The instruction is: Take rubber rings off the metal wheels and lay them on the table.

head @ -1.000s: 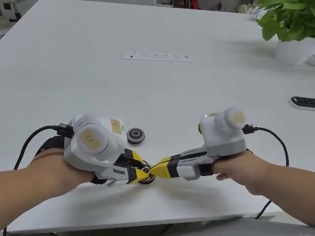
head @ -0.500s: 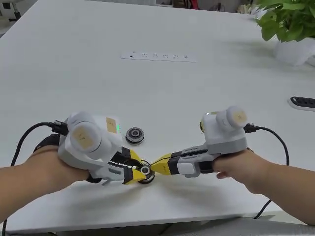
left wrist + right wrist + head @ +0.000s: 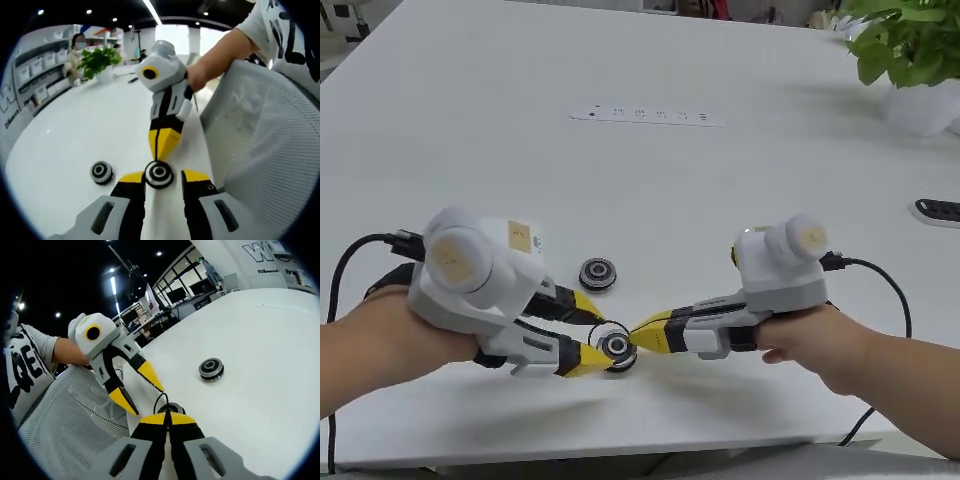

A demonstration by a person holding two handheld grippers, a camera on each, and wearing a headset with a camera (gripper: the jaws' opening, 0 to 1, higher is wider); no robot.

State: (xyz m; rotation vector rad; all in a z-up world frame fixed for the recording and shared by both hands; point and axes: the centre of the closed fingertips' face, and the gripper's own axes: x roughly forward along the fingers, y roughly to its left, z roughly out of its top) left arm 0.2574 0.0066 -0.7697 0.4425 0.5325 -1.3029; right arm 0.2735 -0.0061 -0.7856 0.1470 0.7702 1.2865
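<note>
Left jaws spread off the wheel; right gripper pinches the ring.
The left gripper (image 3: 594,337) now stands with its jaws apart, having been shut on the near metal wheel (image 3: 616,346) half a second ago; the wheel sits on the table (image 3: 720,200) between the jaws. The right gripper (image 3: 638,335) is pressed together at the wheel's rim, apparently clamped on the rubber ring (image 3: 159,399), a thin loop lifting off. Judgement: the ring is partly free and a pull should finish it. The second wheel (image 3: 598,273) is just beyond, ring seemingly on. The power strip (image 3: 645,116) lies far back.
</note>
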